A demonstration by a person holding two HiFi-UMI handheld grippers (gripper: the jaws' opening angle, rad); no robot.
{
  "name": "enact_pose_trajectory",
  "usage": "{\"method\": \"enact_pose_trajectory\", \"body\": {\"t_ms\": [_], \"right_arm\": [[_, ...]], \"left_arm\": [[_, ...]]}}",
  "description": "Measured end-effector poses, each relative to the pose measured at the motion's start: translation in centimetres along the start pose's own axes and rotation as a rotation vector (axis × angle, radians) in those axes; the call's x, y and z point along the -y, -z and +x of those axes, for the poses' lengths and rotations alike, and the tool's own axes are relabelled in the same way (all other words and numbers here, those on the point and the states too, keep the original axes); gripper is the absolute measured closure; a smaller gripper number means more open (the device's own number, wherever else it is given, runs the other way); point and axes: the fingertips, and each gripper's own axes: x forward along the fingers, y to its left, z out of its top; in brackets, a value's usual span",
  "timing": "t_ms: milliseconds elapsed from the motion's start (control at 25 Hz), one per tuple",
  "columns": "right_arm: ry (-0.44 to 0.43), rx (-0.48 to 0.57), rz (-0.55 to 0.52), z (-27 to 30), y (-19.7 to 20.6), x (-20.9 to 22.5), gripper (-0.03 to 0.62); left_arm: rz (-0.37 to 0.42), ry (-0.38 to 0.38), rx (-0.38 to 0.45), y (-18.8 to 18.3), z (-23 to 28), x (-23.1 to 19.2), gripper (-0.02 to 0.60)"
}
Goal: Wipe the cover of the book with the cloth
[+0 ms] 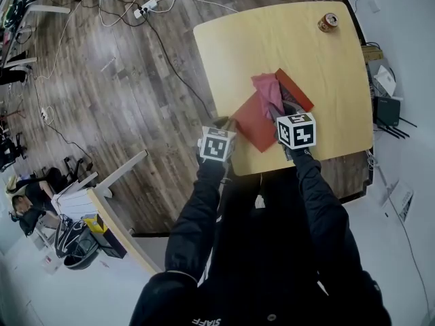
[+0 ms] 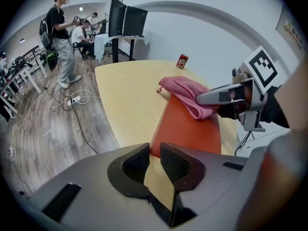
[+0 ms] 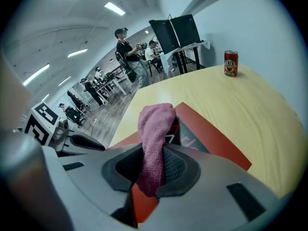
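Note:
A red book (image 1: 255, 122) lies flat on the yellow table (image 1: 285, 46) near its front edge. A pink cloth (image 1: 267, 89) rests bunched on the cover, and my right gripper (image 1: 284, 109) is shut on its near end. In the right gripper view the cloth (image 3: 155, 129) rises between the pads and drapes forward over the book (image 3: 211, 141). My left gripper (image 1: 228, 123) sits at the book's left corner. In the left gripper view its jaws (image 2: 154, 158) are nearly together, with only a sliver of table showing between them, just short of the book (image 2: 187, 126).
A red drink can (image 1: 328, 22) stands at the table's far right corner. Cables and a power strip (image 1: 146, 7) lie on the wooden floor to the left. A person (image 2: 61, 37) stands beyond the table, near a desk with monitors (image 2: 125, 20).

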Motion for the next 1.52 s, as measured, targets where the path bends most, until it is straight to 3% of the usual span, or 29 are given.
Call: {"method": "enact_pose_trajectory", "body": {"t_ms": [1240, 1520], "right_arm": [[0.082, -0.01, 0.117, -7.7, 8.2, 5.2, 0.502], [0.056, 0.046, 0.06, -8.9, 5.5, 4.6, 0.502]], "left_arm": [[-0.013, -0.055, -0.003, 0.4, 0.1, 0.0, 0.489], [-0.011, -0.062, -0.006, 0.2, 0.2, 0.1, 0.489]]}}
